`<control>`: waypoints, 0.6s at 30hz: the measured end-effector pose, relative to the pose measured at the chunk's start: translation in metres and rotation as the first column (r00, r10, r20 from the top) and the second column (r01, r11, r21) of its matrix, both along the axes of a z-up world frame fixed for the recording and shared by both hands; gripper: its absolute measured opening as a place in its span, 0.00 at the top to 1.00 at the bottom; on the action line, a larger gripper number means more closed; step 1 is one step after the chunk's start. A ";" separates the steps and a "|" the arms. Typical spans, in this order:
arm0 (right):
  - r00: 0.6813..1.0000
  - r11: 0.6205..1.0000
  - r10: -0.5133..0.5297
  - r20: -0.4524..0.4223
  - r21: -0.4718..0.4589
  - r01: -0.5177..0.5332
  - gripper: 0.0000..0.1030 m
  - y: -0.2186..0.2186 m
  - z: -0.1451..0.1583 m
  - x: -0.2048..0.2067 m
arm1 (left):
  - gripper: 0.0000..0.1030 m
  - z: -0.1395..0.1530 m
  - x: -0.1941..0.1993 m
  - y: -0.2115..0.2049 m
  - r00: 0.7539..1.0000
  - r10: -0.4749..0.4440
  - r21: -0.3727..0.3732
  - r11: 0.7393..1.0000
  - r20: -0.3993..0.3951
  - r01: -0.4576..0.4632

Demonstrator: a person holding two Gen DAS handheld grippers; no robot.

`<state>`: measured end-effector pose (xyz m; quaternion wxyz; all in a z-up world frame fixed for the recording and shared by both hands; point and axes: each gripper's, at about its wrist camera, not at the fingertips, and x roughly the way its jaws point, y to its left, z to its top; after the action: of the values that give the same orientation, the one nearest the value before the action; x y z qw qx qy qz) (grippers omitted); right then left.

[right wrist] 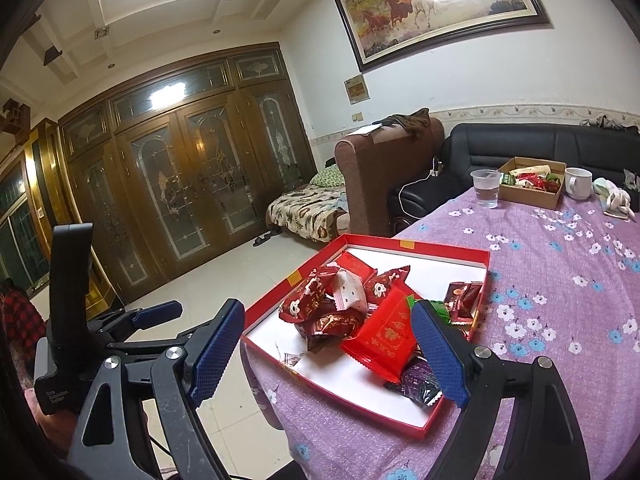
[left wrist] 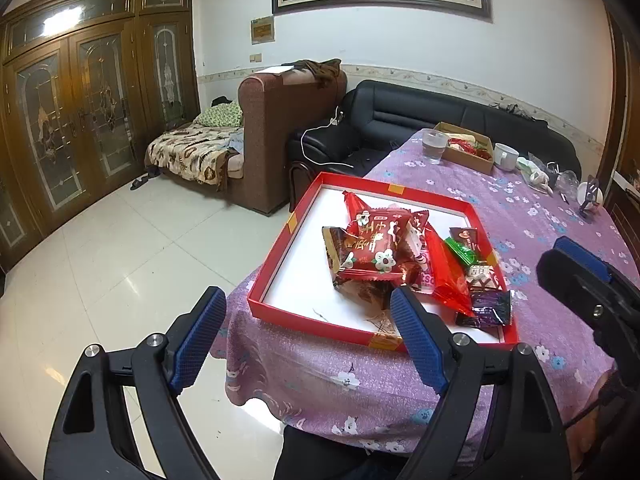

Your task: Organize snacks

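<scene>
White tiled floor (left wrist: pixel 120 248), wooden glass-panelled doors (left wrist: pixel 80 112), black sofa (left wrist: pixel 400 120), framed painting (right wrist: pixel 440 4).

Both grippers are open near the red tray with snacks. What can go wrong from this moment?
1. The red tray sits at the table's near corner, one corner close to the edge; a push from the left gripper might slide it off.
2. The snack packets lie piled and overlapping, so closing on one may drag or flip its neighbours.
3. The purple packet lies against the right gripper's finger; it might get pinched by accident.
</scene>
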<state>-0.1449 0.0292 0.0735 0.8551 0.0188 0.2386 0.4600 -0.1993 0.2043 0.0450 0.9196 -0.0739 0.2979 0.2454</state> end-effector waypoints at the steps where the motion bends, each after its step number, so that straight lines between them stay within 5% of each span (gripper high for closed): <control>1: 1.000 1.000 0.001 0.002 0.000 -0.001 0.16 0.000 0.001 -0.001 | 0.17 0.001 -0.001 -0.002 1.000 -0.002 0.000 1.000 0.001 0.002; 18: 0.999 1.000 0.010 0.041 0.020 -0.010 0.16 -0.005 0.014 -0.020 | 0.17 0.016 -0.026 -0.014 0.999 -0.052 0.016 0.999 0.018 0.051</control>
<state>-0.1651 0.0247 0.0879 0.8572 0.0166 0.2165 0.4669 -0.2257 0.1900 0.0612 0.9288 -0.0615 0.2893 0.2232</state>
